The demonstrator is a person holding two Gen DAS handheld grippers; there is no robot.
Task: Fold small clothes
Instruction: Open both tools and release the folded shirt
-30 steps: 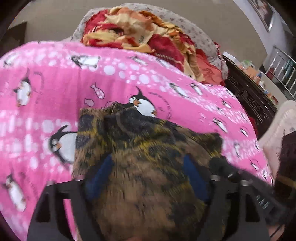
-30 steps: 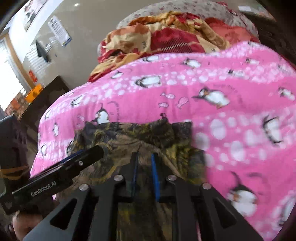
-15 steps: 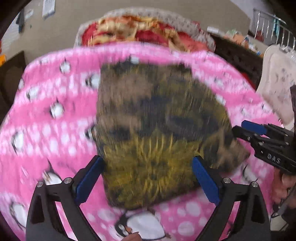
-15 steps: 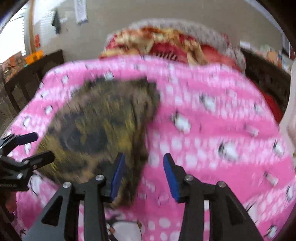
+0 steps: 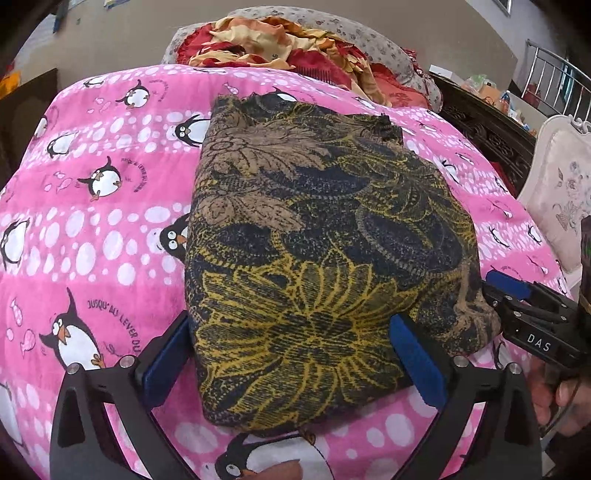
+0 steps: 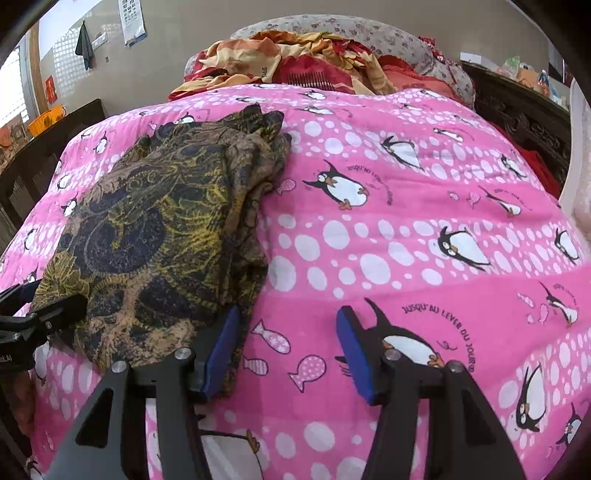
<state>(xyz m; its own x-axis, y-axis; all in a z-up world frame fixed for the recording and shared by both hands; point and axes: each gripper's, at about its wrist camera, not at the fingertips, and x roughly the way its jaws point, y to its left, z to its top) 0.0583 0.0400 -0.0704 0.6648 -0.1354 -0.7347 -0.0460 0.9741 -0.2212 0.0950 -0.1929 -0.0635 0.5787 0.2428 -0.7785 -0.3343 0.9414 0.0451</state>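
Note:
A folded garment (image 5: 317, 258) in black, brown and yellow floral print lies flat on the pink penguin blanket (image 5: 92, 221). My left gripper (image 5: 291, 354) is open, its blue pads either side of the garment's near edge, holding nothing. My right gripper (image 6: 288, 347) is open and empty over bare blanket (image 6: 406, 240), just right of the garment (image 6: 159, 236); its left pad touches the garment's right edge. The right gripper also shows in the left wrist view (image 5: 524, 306), at the garment's right corner. The left gripper shows in the right wrist view (image 6: 33, 314), at far left.
A heap of red and orange bedding (image 5: 288, 48) and a grey floral pillow (image 6: 369, 33) lie at the far end of the bed. A dark carved wooden headboard or cabinet (image 5: 487, 125) stands at right, and a pale cushioned chair (image 5: 561, 192) beside it.
Both grippers held the garment up a second ago, the right one shut on it. They have laid it folded on the blanket, opened, and drawn back toward the near edge.

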